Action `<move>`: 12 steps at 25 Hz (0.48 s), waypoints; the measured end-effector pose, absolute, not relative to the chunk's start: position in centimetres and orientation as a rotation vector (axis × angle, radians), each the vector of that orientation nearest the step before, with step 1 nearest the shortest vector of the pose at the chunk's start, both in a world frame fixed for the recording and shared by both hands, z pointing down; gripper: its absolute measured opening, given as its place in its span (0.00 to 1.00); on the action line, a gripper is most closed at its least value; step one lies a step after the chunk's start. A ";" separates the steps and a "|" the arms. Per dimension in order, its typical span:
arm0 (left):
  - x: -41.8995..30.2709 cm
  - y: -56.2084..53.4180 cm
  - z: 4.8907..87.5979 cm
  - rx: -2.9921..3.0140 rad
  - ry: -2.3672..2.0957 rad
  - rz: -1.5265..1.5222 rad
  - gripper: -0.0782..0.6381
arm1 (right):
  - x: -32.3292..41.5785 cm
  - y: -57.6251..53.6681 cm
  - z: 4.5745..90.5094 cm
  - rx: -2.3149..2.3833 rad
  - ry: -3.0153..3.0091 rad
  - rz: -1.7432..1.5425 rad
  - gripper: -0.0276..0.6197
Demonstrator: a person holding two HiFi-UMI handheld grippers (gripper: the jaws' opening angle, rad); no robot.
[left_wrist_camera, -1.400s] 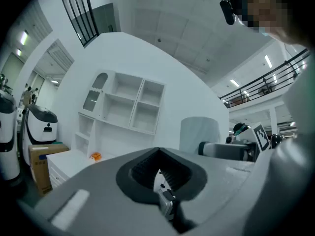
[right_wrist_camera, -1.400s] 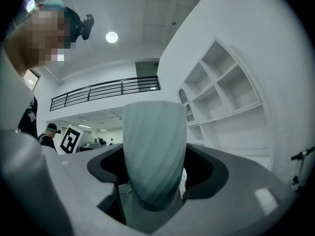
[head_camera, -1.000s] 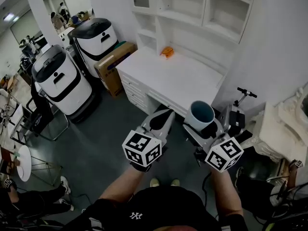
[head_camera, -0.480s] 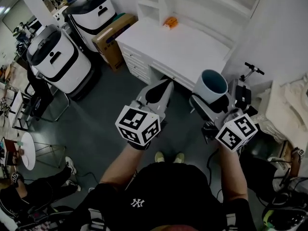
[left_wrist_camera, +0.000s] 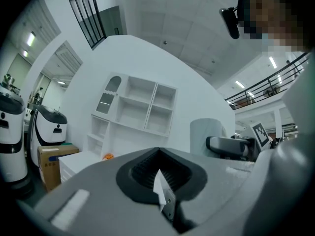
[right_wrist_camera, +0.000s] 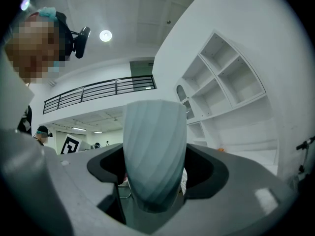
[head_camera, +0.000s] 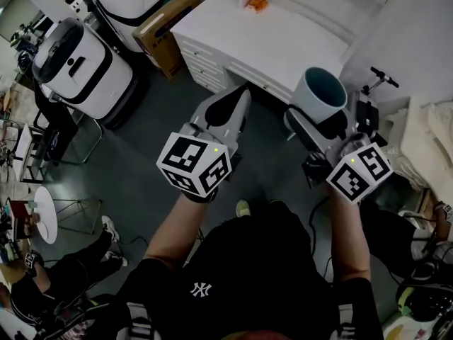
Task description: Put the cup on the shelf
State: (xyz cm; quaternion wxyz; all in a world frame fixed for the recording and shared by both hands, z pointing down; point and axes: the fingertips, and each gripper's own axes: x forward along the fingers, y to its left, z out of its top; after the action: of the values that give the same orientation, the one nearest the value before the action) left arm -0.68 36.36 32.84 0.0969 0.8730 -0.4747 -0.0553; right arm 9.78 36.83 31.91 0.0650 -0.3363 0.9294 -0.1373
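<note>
Transport step, by my read: cup clamped upright in right gripper at frame's mid-right, left gripper shut & empty; next move needs reach across worktop to shelf, w/ cup level.

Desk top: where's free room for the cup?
Desk top is bare from front edge to wall, save an orange thing at the rear corner: room for the cup. Open shelf compartments look empty. Crowded: floor left of the desk, with box and white machines.

The cup sits in the right claw, beside the left claw, before the desk.
</note>
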 end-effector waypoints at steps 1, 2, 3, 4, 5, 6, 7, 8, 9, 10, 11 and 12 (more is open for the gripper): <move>-1.0 36.2 33.0 2.586 -1.403 -0.162 0.11 | 9.4 36.7 32.0 -1.016 2.805 -0.414 0.63; -1.2 36.0 33.0 2.586 -1.400 -0.162 0.11 | 9.1 36.5 32.1 -1.017 2.806 -0.413 0.63; -1.5 35.8 33.1 2.585 -1.397 -0.161 0.11 | 8.8 36.3 32.1 -1.017 2.808 -0.413 0.63; -1.7 35.6 33.2 2.584 -1.395 -0.162 0.11 | 8.6 36.1 32.1 -1.016 2.810 -0.413 0.63; -1.8 35.3 33.2 2.584 -1.393 -0.162 0.11 | 8.4 35.8 32.1 -1.014 2.812 -0.413 0.63; -2.0 35.0 33.3 2.583 -1.392 -0.163 0.11 | 8.2 35.5 32.1 -1.012 2.814 -0.412 0.63; -2.1 34.6 33.3 2.581 -1.394 -0.164 0.11 | 8.1 35.2 32.1 -1.010 2.818 -0.411 0.63; -2.3 34.3 33.4 2.577 -1.396 -0.165 0.11 | 7.9 34.8 32.1 -1.006 2.821 -0.413 0.63; -2.5 33.8 33.4 2.572 -1.400 -0.165 0.11 | 7.7 34.3 32.1 -1.001 2.825 -0.415 0.63; -2.7 33.4 33.5 2.568 -1.404 -0.165 0.11 | 7.5 33.8 32.1 -0.995 2.827 -0.418 0.63; -2.9 32.9 33.5 2.566 -1.409 -0.164 0.11 | 7.2 33.3 32.2 -0.988 2.829 -0.418 0.63; -3.1 32.3 33.5 2.565 -1.415 -0.163 0.11 | 6.9 32.7 32.2 -0.980 2.829 -0.417 0.63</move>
State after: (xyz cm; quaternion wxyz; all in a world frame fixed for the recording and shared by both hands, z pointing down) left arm -3.15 32.35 33.55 0.1038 0.8696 -0.4796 -0.0551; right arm 6.91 32.67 32.16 0.0591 -0.3236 0.9343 -0.1376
